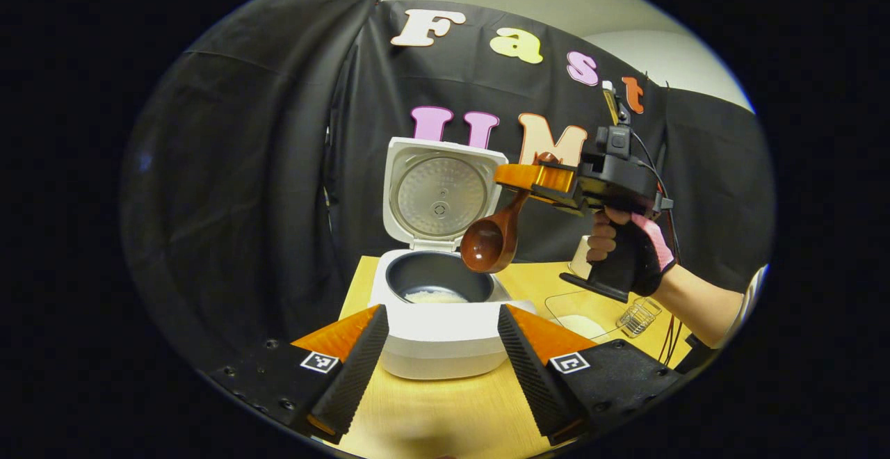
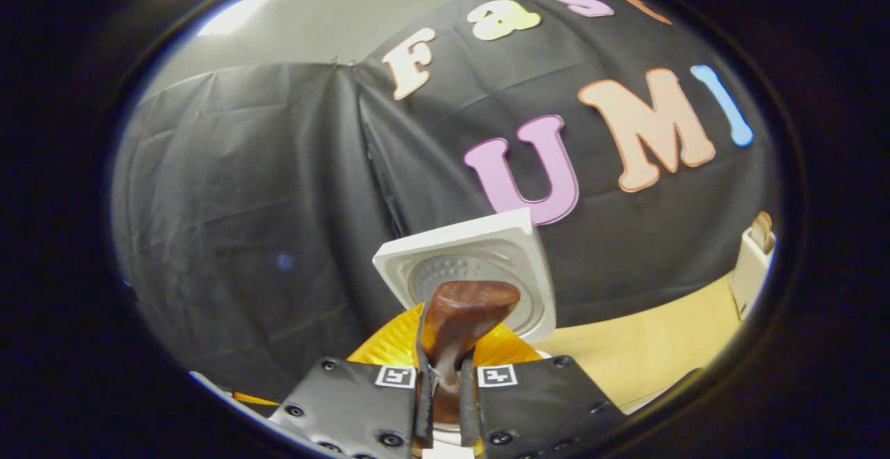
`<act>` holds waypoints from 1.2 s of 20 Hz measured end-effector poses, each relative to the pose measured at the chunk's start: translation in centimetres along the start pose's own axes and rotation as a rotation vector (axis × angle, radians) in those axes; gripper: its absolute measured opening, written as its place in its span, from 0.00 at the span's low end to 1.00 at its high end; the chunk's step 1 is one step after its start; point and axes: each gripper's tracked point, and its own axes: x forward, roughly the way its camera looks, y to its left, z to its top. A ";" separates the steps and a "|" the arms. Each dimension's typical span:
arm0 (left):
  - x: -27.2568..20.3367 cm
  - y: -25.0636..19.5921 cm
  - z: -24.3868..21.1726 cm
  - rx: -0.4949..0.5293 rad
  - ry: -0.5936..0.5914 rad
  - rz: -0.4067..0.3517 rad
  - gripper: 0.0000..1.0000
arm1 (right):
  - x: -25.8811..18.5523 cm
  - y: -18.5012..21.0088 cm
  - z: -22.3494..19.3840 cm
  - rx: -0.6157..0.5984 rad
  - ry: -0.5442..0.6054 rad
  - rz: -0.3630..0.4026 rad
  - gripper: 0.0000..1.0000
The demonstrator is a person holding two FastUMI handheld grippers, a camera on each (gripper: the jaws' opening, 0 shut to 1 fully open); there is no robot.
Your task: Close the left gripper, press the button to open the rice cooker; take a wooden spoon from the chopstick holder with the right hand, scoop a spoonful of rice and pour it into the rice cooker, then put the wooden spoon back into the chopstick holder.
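A: Nearest in the left gripper view, the left gripper (image 1: 439, 348) is hovering with its jaws spread wide and nothing between them, one finger to each side of the rice cooker (image 1: 445, 337), just short of its front.

B: And the cooker itself?

A: It is sitting on the wooden table (image 1: 452, 417) with its lid (image 1: 438, 191) standing up at the back. A little white rice (image 1: 436, 297) is lying at the bottom of the dark pot.

B: Where is the spoon?

A: The right gripper (image 1: 539, 177) is pinching the handle of the wooden spoon (image 1: 492, 236), both fingers pressed tight on it. The bowl of the spoon is hanging tipped down, just above the cooker's right rim. In the right gripper view the handle (image 2: 455, 320) is poking up between the closed fingers.

B: So the pour looks about finished?

A: I am judging so; I cannot tell if grains are left in it. To do it well, I would be keeping the bowl over the pot until it drains, then lifting clear of the rim before swinging right of the cooker.

B: Toward the holder?

A: Probably the pale holder (image 2: 754, 264) far right of the cooker. A clear container (image 1: 580, 313) is sitting nearer, right of the cooker.

B: Any brand or label?

A: None readable; the grippers are only carrying small square markers.
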 end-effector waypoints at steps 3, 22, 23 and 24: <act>0.3 -1.4 0.2 0.011 0.004 -0.024 0.94 | -2.8 -3.0 2.4 0.135 -0.040 -0.022 0.17; 2.8 -6.2 2.0 0.050 -0.019 0.038 0.94 | -28.4 -36.3 9.1 -0.287 -0.004 -0.607 0.18; 2.7 -6.3 2.0 0.048 -0.018 0.048 0.94 | -28.6 -37.4 7.7 -0.306 0.033 -0.614 0.16; 2.8 -6.2 2.1 0.042 -0.017 0.057 0.94 | -28.6 -38.2 6.4 -0.318 0.063 -0.610 0.17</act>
